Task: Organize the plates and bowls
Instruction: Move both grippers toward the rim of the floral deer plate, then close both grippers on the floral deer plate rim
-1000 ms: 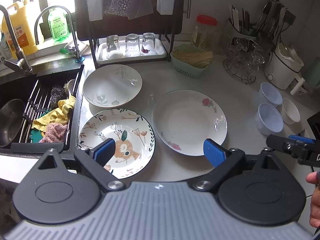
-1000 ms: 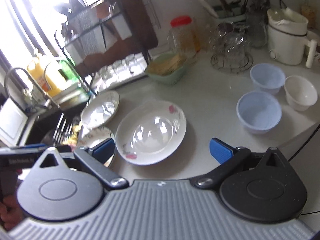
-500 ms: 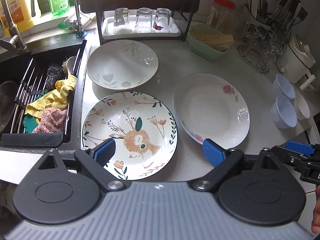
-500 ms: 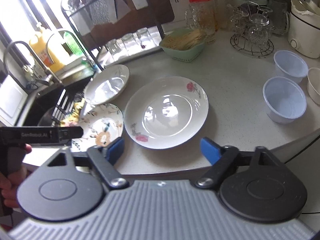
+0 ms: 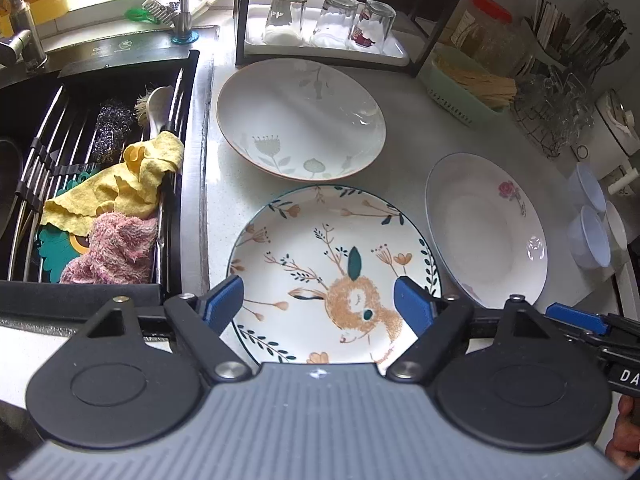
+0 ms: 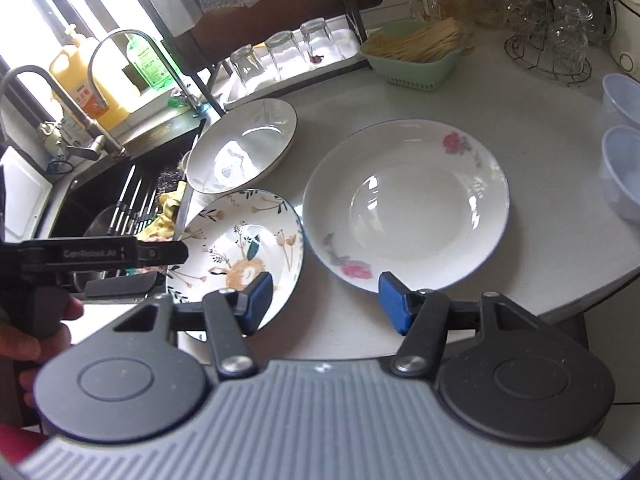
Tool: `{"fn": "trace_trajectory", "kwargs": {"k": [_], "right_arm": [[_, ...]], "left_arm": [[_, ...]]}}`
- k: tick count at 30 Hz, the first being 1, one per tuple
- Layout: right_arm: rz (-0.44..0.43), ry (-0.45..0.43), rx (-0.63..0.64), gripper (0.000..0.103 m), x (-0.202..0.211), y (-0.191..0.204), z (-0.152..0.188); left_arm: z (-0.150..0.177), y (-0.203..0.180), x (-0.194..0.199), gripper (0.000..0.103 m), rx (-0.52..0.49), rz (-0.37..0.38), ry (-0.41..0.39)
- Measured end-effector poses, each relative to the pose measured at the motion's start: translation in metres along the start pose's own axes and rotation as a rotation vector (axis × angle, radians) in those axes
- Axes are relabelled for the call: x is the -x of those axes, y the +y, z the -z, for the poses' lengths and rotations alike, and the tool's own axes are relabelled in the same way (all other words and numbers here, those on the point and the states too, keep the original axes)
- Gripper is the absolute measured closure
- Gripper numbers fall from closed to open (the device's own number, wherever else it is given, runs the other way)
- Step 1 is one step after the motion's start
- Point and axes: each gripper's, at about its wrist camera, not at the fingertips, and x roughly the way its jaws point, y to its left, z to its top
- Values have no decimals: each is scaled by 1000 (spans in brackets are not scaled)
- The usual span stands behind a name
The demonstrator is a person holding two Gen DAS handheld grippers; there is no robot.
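Note:
Three plates lie on the white counter. The deer-patterned plate (image 5: pixel 332 268) (image 6: pixel 244 256) is nearest, and my left gripper (image 5: pixel 318 308) hovers over its near half, jaws closing with nothing pressed between the pads. Behind it sits a plate with grey flowers (image 5: pixel 300 120) (image 6: pixel 244 148). The rose plate (image 5: pixel 486 228) (image 6: pixel 408 204) lies to the right. My right gripper (image 6: pixel 326 300) hangs at the rose plate's near rim, jaws closing, pads clear of it. Small bowls (image 5: pixel 590 236) (image 6: pixel 622 172) stand at the far right.
A sink (image 5: pixel 100 184) with a wire rack and cloths lies left of the plates. A black shelf with upturned glasses (image 5: pixel 328 20) stands behind, beside a green basket (image 6: pixel 416 60), a glass rack (image 6: pixel 556 44) and a white appliance. The counter edge curves near the bowls.
Both grippers have come forward and down toward the plates, which now look larger. Both pairs of jaws have narrowed, the right more than the left.

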Motion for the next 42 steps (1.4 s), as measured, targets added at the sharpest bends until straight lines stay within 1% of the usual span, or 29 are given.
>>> {"fn": "trace_trajectory", "kwargs": {"k": [2, 3, 5, 6, 8, 11, 12, 13, 14, 16, 18, 20, 22, 23, 25, 30, 33, 38, 42], "right_arm": [[10, 8, -33, 43, -10, 6, 1], [20, 3, -48, 43, -14, 9, 2], [17, 4, -77, 43, -20, 12, 2], [15, 10, -94, 43, -23, 12, 1], [38, 15, -120, 43, -30, 13, 1], [31, 27, -181, 44, -42, 12, 2], [12, 36, -213, 52, -45, 10, 2], [3, 48, -238, 62, -49, 8, 2], [15, 56, -257, 65, -53, 8, 4], [31, 59, -282, 77, -59, 7, 5], [32, 60, -302, 80, -64, 8, 5], [42, 58, -308, 82, -68, 8, 6], [45, 63, -330, 88, -72, 9, 6], [43, 64, -336, 88, -73, 10, 7], [42, 69, -340, 90, -77, 12, 7], [40, 79, -362, 90, -87, 8, 6], [21, 92, -390, 89, -94, 4, 8], [-9, 92, -408, 89, -93, 1, 10], [-67, 84, -438, 88, -87, -1, 11]], "left_arm": [[-5, 13, -5, 28, -2, 4, 13], [-7, 20, -8, 30, 0, 10, 22], [-10, 33, -15, 38, 4, 22, 37], [-11, 39, -20, 40, 2, 26, 48], [-13, 49, -29, 45, -13, 40, 64], [-16, 56, -42, 46, -52, 54, 85], [-17, 58, -47, 47, -62, 60, 94], [-18, 59, -51, 49, -72, 68, 102], [-19, 59, -55, 51, -84, 74, 108], [-22, 61, -63, 53, -100, 85, 117], [-24, 62, -69, 58, -106, 97, 134], [-26, 64, -76, 65, -107, 104, 156], [-29, 66, -81, 69, -106, 115, 175], [-30, 65, -82, 72, -108, 124, 178], [-33, 63, -86, 74, -117, 130, 183], [-38, 58, -90, 74, -153, 144, 191], [-41, 57, -92, 74, -176, 152, 192], [-46, 64, -94, 73, -159, 200, 221], [-48, 77, -92, 72, -104, 227, 259]]}}
